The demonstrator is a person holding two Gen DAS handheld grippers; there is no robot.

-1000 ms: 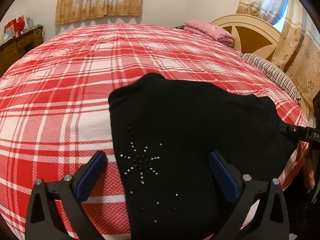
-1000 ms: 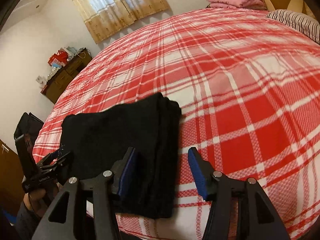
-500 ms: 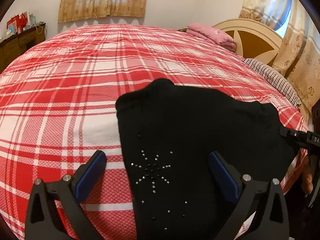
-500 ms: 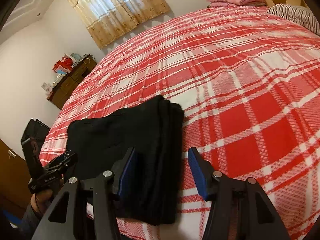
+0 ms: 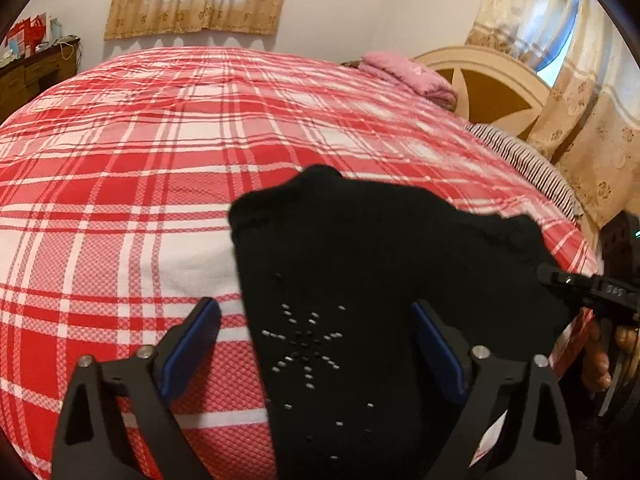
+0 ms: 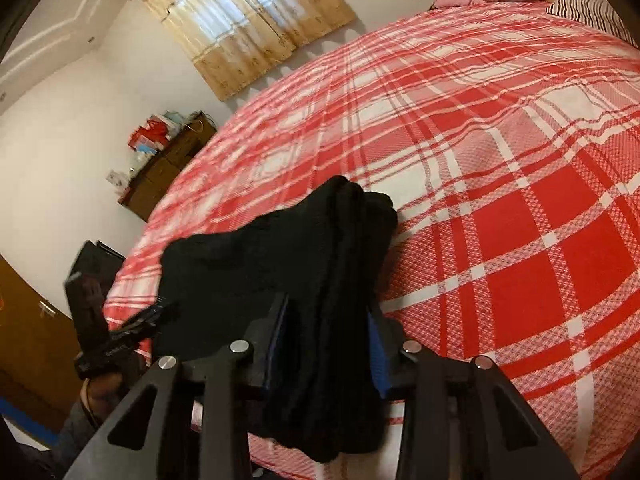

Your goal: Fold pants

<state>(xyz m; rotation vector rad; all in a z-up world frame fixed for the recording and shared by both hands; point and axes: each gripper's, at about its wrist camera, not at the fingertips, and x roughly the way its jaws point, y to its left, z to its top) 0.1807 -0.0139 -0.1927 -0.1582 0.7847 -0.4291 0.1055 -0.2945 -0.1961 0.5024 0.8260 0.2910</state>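
Black pants (image 5: 384, 288) folded into a thick bundle at the near edge of the bed

The fabric is plain black and looks soft and knit-like, with small silver studs set in a starburst pattern on the upper face near the close end. In the right wrist view the pants (image 6: 320, 280) show several stacked layers along their right side, the folded edges running lengthwise away from the camera, and the far end bunches into a rounded hump. The near end hangs over the edge of the red-and-white plaid bedspread (image 5: 120, 184), on which the rest lies, raised slightly at the close right side
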